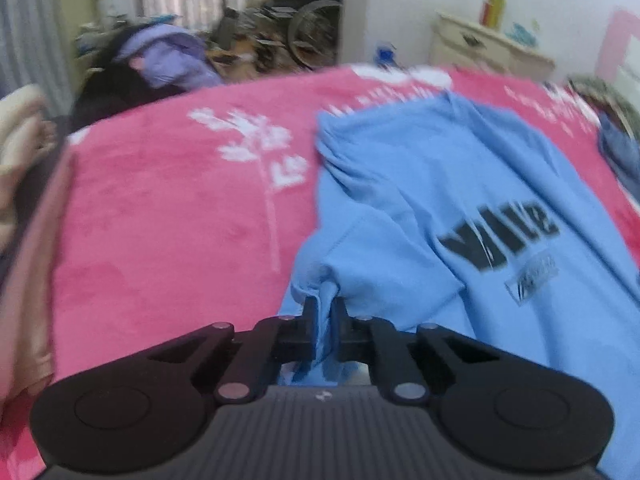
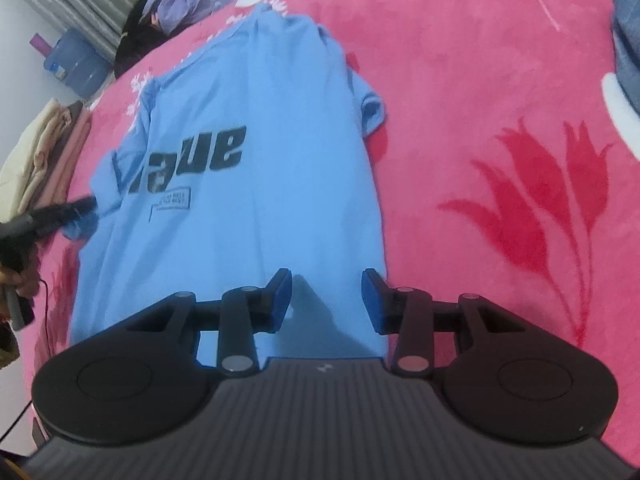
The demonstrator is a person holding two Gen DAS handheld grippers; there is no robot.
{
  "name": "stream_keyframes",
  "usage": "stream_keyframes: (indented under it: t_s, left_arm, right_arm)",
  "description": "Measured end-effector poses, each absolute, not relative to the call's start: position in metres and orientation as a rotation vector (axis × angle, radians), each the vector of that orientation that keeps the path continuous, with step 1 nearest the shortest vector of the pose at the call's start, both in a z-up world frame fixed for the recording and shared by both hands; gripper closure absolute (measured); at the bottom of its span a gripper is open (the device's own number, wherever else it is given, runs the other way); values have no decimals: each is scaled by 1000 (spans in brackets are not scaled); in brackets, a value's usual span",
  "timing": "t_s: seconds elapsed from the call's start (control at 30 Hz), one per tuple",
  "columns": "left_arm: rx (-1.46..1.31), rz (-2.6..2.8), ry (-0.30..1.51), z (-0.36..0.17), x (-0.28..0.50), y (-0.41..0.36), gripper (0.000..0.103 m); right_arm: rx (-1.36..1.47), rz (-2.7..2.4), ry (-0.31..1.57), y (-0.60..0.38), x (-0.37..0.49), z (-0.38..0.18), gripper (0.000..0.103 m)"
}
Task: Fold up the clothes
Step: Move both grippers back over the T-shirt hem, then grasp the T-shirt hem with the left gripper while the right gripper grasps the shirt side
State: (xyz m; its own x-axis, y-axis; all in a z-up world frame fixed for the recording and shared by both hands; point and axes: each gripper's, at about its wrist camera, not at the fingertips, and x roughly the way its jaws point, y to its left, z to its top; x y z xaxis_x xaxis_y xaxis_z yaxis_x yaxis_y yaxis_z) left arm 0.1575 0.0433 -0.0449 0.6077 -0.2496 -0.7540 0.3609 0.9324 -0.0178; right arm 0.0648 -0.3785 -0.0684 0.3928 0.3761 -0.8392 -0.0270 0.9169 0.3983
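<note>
A light blue T-shirt [image 2: 256, 168] with black lettering lies spread on a pink blanket [image 2: 480, 100]. My left gripper [image 1: 324, 308] is shut on a bunched fold of the blue T-shirt [image 1: 420, 200] at its left edge, near a sleeve. From the right wrist view that left gripper [image 2: 86, 206] shows at the shirt's left side, gripping the cloth. My right gripper [image 2: 326, 288] hangs open over the shirt's near hem, nothing between its blue pads [image 2: 282, 300].
Folded beige and tan clothes [image 2: 44, 152] are stacked at the bed's left edge. A dark blue garment [image 2: 628, 40] lies at the right. A water jug [image 2: 78, 62] and a purple jacket [image 1: 168, 56] sit beyond the bed. A cream cabinet [image 1: 492, 48] stands by the wall.
</note>
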Motion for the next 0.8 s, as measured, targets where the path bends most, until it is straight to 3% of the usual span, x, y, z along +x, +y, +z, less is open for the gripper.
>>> stream_keyframes:
  t_s: [0.3, 0.57, 0.67, 0.73, 0.8]
  left_arm:
    - [23, -66, 768, -28, 166, 104, 96]
    - [133, 88, 882, -59, 184, 101, 97]
    - [101, 104, 866, -59, 187, 106, 88]
    - [54, 129, 852, -52, 188, 114, 77]
    - [-10, 132, 851, -43, 186, 124, 78]
  right_arm:
    - [342, 276, 1154, -378, 70, -79, 65]
    - [340, 271, 1151, -377, 71, -81, 64]
    - [330, 272, 1149, -375, 72, -81, 63]
    - [326, 272, 1147, -376, 71, -81, 63]
    - [333, 267, 1142, -377, 70, -80, 63]
